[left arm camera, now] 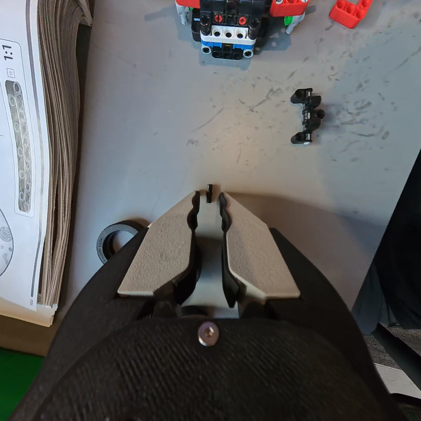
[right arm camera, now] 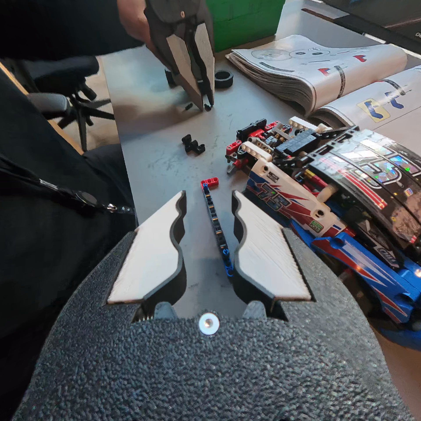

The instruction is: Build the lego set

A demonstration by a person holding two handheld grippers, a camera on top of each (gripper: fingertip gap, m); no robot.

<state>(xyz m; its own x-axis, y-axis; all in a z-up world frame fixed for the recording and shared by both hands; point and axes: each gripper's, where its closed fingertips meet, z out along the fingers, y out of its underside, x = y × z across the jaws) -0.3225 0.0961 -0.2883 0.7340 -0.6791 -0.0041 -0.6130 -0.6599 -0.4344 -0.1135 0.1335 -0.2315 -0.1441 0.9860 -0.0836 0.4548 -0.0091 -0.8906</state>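
Note:
My left gripper point(left arm camera: 209, 193) points down at the grey table, its jaws a little apart. A small black pin point(left arm camera: 209, 194) lies between the fingertips with a gap on each side. The right wrist view shows this gripper point(right arm camera: 206, 100) with the pin point(right arm camera: 207, 107) at its tips and a second black pin point(right arm camera: 188, 106) beside it. My right gripper point(right arm camera: 209, 192) is open and empty above a long black beam point(right arm camera: 216, 225) with blue pins, joined to a red L piece point(right arm camera: 209, 182). The part-built lego car point(right arm camera: 319, 193) stands to the right; its end shows in the left wrist view point(left arm camera: 227, 29).
A small black connector assembly point(left arm camera: 306, 116) lies on the table, also in the right wrist view point(right arm camera: 193, 145). A black tyre point(left arm camera: 114, 241) sits by my left gripper. A thick open instruction book point(left arm camera: 27, 159) lies left. A loose red piece point(left arm camera: 350, 11) lies by the car. A person sits at the table edge. The grippers' ends are close to 25 cm from one another. The red L piece point(right arm camera: 209, 182) is about 7 cm from my right fingertips and 15 cm from my left. Seen from the left wrist view point(left arm camera: 351, 10) as well.

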